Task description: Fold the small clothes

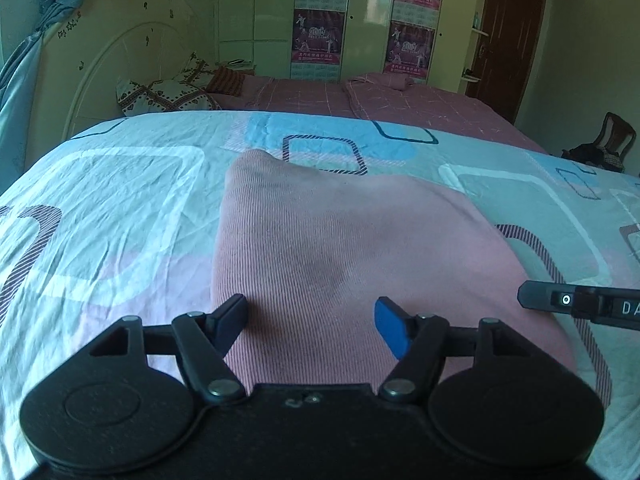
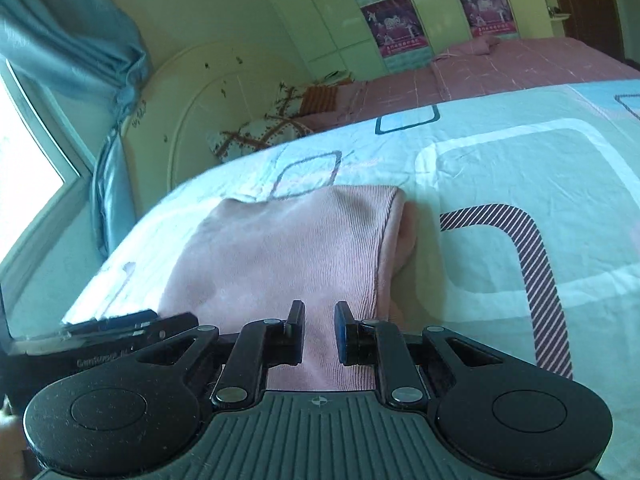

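The pink ribbed knit garment [image 1: 340, 248] lies folded into a compact rectangle on the pale blue bedsheet printed with rounded squares and striped bands [image 1: 112, 208], and I see it directly ahead of both tools. In the right wrist view the same pink garment [image 2: 288, 248] shows a doubled, rolled edge along its right side, with a seam line running down near that edge; its far corners lie flat against the sheet [image 2: 500, 168]. My left gripper [image 1: 311, 326] stands wide, its two fingers spread well apart over the near edge of the garment with cloth showing between them; nothing is pinched, and I cannot tell whether the tips touch the fabric. My right gripper [image 2: 319, 330] stands narrow, the fingers parted by a slim gap with pink cloth visible through it, not clamped on anything I can make out. The right tool's dark body enters the left wrist view at the right margin, just over the garment's right side; the left tool's dark body shows at the lower left of the right wrist view. Beyond the patterned sheet lies a pink checked bedspread [image 1: 420, 104], with patterned pillows [image 1: 168, 92] against a cream arched headboard [image 1: 120, 52]. A teal curtain [image 2: 72, 40] hangs beside a bright window [image 2: 28, 160]. Pale green wardrobe doors carrying magenta posters [image 1: 320, 32] stand along the far wall.
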Demonstrator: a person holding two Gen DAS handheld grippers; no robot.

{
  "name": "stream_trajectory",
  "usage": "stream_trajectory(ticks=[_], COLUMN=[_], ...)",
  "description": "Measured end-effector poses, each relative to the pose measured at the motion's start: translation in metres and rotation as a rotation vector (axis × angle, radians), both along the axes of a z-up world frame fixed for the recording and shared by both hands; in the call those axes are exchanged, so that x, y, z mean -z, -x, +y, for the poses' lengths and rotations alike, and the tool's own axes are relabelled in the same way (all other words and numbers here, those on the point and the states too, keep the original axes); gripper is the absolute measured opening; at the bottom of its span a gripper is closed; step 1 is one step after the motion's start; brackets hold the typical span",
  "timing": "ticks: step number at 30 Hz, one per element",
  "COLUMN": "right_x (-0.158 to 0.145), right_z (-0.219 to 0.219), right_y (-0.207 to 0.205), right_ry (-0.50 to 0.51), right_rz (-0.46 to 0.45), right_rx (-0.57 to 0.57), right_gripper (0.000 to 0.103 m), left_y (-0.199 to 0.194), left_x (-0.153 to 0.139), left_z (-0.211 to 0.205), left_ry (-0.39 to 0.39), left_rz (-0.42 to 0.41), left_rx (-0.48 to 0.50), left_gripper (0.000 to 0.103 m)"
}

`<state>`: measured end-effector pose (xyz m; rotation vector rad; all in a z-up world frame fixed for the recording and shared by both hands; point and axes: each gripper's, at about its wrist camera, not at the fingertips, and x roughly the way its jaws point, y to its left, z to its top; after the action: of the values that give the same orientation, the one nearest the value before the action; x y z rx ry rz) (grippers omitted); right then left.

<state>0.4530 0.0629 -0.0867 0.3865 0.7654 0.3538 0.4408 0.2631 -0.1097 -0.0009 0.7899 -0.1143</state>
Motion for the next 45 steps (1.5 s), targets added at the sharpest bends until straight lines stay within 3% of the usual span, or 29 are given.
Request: stream_trajectory(ticks=[4,8,10,12,14,16,17,22,23,25,28,32,35,40,45], right_x=[0.027,0.038,0.031,0.021,0.009,-0.002,-0.008,-0.034,-0.039,-0.045,-0.052,-0.061,-0.072,-0.099,-0.12], right_z=[0.009,0.006,0.003,0.0,-0.001,0.0,-0.001,-0.002,-0.002,-0.003,-0.001,0.001,0.006,0.021,0.023], right_y=[-0.012,-0.015,-0.013,-0.005,0.008,0.023,0.033,0.081,0.091,0.112,0.141,0.173,0.192,0.228,0.264], right_ry=[0.098,0.104,0.09,0.066,0.044,0.036,0.035,0.031,0.032,0.039,0.052,0.07,0.124,0.271,0.292], right_rz=[0.037,0.048,0.054,0.042,0.024,0.006,-0.006,-0.052,-0.057,-0.058,-0.051,-0.044,-0.06,-0.156,-0.244], right_rx=[0.014,0.026,0.028,0.035,0.037,0.042,0.047,0.053,0.051,0.058,0.042,0.008,-0.009,0.045,0.079], right_gripper=[0.015,0.009,0.01,0.011,0.014,0.039,0.044,0.05,0.052,0.066,0.068,0.069,0.081,0.099,0.103], left_y=[-0.003,-0.002,0.001,0.005,0.013,0.022,0.026,0.059,0.069,0.088,0.119,0.153,0.177,0.216,0.259], left_x=[0.008,0.006,-0.001,-0.007,-0.012,-0.017,-0.02,-0.035,-0.04,-0.051,-0.07,-0.09,-0.106,-0.129,-0.148], left_z=[0.001,-0.001,-0.002,-0.002,-0.002,-0.003,-0.004,-0.006,-0.007,-0.012,-0.023,-0.027,-0.029,-0.024,-0.029], left_ry=[-0.015,-0.031,-0.036,-0.04,-0.039,-0.038,-0.042,-0.083,-0.092,-0.115,-0.155,-0.135,-0.158,-0.094,-0.092], left_rz=[0.0,-0.001,-0.003,0.009,0.015,0.036,0.055,0.116,0.11,0.07,0.002,-0.028,-0.075,-0.095,-0.127], left_rx=[-0.008,-0.012,-0.016,-0.034,-0.055,-0.06,-0.069,-0.135,-0.138,-0.127,-0.086,-0.086,-0.139,-0.189,-0.228], left_gripper=[0.069,0.071,0.078,0.098,0.102,0.102,0.102,0.102,0.102,0.102,0.102,0.102,0.102,0.102,0.102])
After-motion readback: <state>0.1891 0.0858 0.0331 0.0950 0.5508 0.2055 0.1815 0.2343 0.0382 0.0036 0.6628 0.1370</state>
